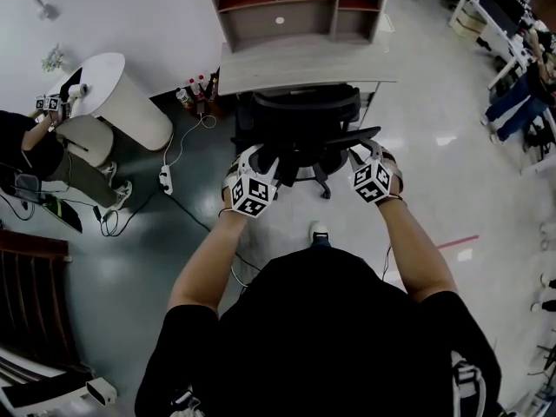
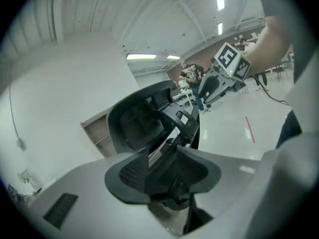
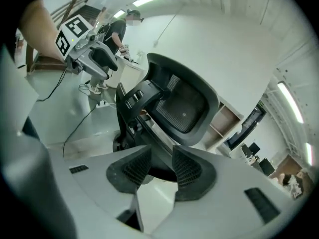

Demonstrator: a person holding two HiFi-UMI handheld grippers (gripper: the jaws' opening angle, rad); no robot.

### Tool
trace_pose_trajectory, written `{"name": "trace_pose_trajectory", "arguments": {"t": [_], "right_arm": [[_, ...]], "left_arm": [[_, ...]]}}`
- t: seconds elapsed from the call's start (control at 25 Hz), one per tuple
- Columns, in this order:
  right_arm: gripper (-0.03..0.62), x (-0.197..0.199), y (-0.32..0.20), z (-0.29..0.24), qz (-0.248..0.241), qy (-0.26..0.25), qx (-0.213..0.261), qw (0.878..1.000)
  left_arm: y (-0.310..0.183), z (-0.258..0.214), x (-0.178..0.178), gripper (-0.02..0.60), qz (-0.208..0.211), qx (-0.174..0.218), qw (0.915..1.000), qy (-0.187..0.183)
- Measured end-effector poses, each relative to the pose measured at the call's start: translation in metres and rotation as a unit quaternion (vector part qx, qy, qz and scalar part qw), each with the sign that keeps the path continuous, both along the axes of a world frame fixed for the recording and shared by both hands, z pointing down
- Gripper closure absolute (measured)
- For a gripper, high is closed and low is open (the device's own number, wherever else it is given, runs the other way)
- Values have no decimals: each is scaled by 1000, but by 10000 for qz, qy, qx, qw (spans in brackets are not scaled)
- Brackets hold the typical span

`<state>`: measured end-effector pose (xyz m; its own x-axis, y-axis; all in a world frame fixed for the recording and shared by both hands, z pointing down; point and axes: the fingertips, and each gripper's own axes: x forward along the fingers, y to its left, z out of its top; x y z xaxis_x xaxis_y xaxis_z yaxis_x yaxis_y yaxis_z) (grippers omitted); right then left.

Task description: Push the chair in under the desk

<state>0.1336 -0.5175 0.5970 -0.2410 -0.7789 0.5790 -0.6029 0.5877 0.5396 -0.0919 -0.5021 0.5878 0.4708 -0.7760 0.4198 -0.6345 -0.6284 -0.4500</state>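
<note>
The left claw point(image 1: 261, 157) and right claw point(image 1: 360, 150) each clench the back frame of the chair point(image 1: 300, 115), which lies straight ahead of them. The desk point(image 1: 287, 66) stands just beyond, so an even forward push looks right.

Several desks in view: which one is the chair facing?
The light wooden desk with the shelf unit on top, directly ahead of the black chair; the other desks stand far right.
</note>
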Motion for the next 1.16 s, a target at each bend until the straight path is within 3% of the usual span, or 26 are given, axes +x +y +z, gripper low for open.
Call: {"name": "trace_pose_trajectory", "arguments": {"t": [0.2,0.32,0.44,0.68,1.16], "right_arm": [[485,-4,17,-17,205,-678,70,9975],[493,-7,25,-28,331,-1095,95,9934],[505,-5,31,-36,410,-1399,172,9892],[570,-9,44,-53,521,-1782,403,9818],[589,-2,43,-57,764,-2250,369,9707]], "left_arm": [[18,-13,-11,445,-231,-23,9970,735],[25,-23,-21,459,-517,-226,9882,1426],[31,-24,-27,477,-739,-336,9805,1790],[42,-33,-33,502,-670,-88,9854,1565],[44,-35,-31,528,-675,-66,9838,1662]]}}
